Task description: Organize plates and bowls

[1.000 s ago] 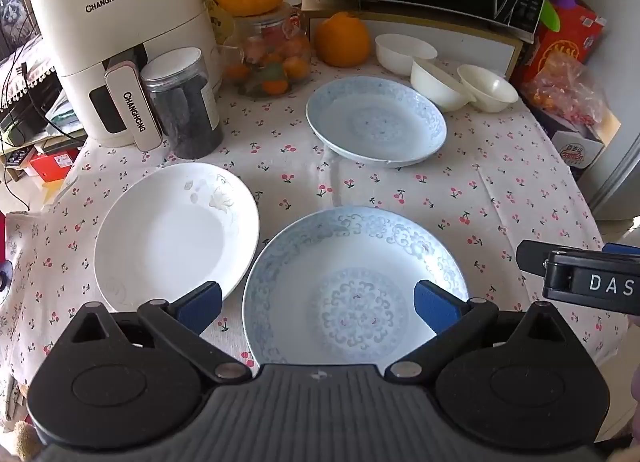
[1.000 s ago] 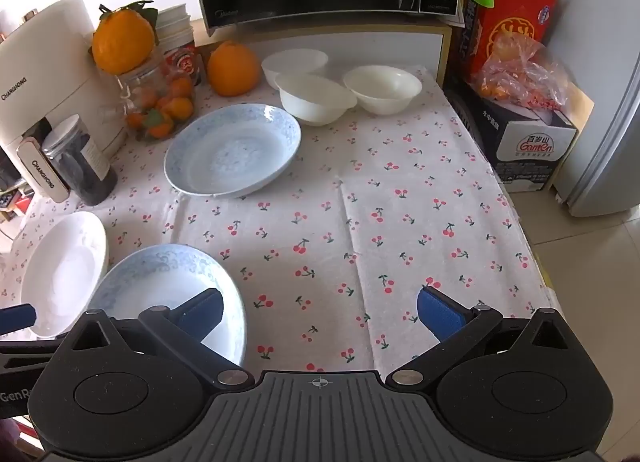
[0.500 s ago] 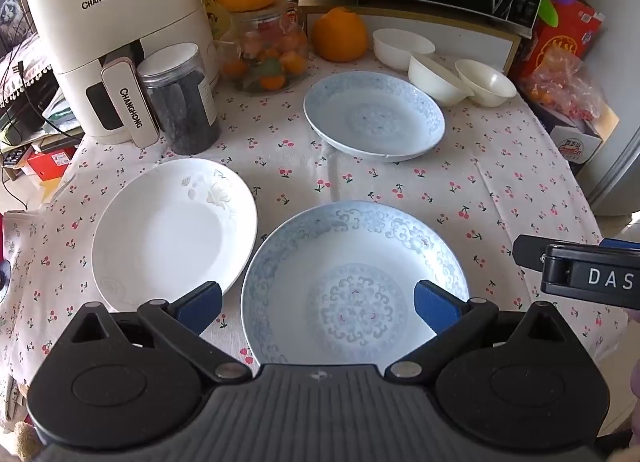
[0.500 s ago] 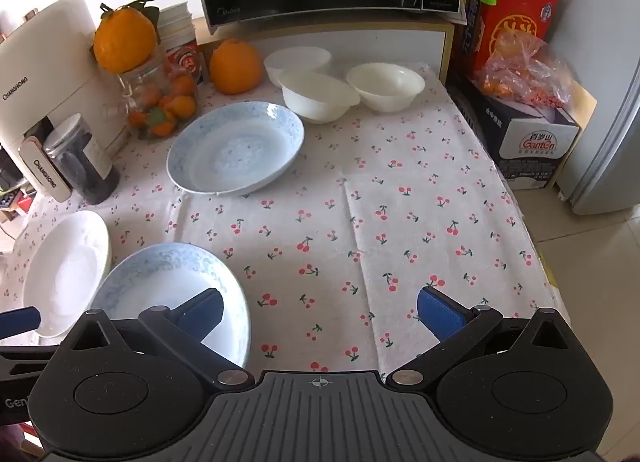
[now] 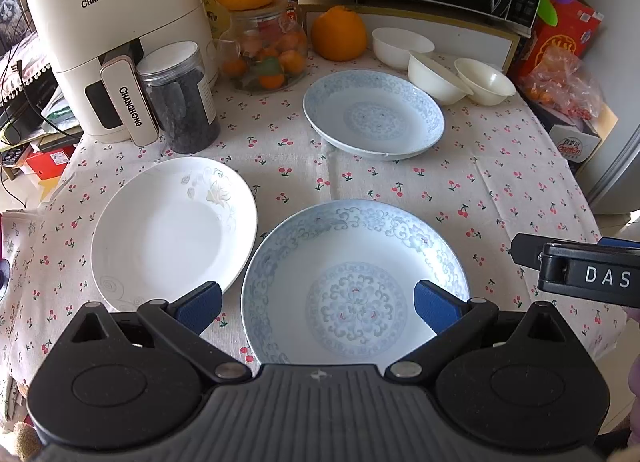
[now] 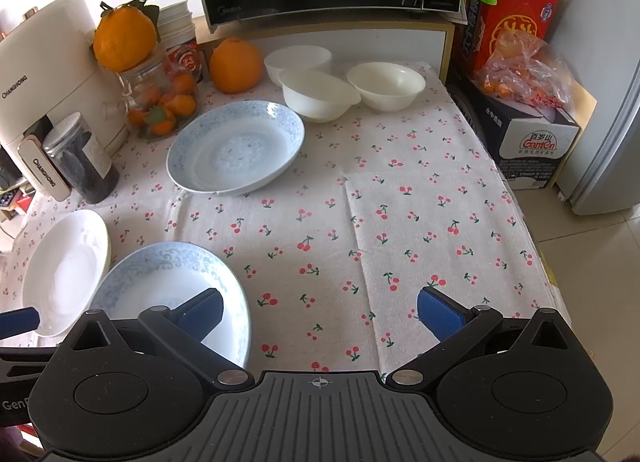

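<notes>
Fingers of the left gripper (image 5: pixel 318 302) are spread wide above the near blue-patterned plate (image 5: pixel 356 282); the right gripper (image 6: pixel 320 308) is likewise held apart over the cherry-print tablecloth (image 6: pixel 400 222), beside that plate

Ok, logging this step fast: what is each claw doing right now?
Left claw: open, holding nothing, over the near blue plate.
Right claw: open, holding nothing, over the tablecloth.
</notes>
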A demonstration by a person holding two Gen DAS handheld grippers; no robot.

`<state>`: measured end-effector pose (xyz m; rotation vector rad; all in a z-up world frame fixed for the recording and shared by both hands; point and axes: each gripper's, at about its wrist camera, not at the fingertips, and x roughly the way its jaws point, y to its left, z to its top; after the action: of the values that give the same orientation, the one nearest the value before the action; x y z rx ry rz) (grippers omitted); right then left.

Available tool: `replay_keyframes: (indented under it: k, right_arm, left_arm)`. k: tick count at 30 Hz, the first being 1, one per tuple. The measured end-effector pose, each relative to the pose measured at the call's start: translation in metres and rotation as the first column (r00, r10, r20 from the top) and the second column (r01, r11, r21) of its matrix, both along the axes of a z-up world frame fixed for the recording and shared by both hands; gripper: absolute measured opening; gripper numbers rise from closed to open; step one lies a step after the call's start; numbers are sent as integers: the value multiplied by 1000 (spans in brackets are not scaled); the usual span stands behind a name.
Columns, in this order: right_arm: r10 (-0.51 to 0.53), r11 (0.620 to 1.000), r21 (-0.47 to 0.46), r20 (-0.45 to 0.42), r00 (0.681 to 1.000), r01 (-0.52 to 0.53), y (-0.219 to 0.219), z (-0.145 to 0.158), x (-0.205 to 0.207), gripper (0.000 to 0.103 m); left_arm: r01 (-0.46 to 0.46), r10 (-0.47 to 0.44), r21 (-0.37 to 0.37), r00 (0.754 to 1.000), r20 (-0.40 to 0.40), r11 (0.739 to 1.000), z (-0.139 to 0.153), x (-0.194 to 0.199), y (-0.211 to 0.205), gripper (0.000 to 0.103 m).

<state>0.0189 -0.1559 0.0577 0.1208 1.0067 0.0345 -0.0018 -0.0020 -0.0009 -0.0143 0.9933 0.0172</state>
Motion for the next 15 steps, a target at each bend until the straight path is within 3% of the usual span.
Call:
replay_keyframes:
  k: [15]
  right_arm:
    - [3, 1000, 1, -6, 1000, -3, 0, -1, 1, 103]
  left_arm:
    - [0, 0, -1, 1000, -2, 1000, -2, -1, 0, 103]
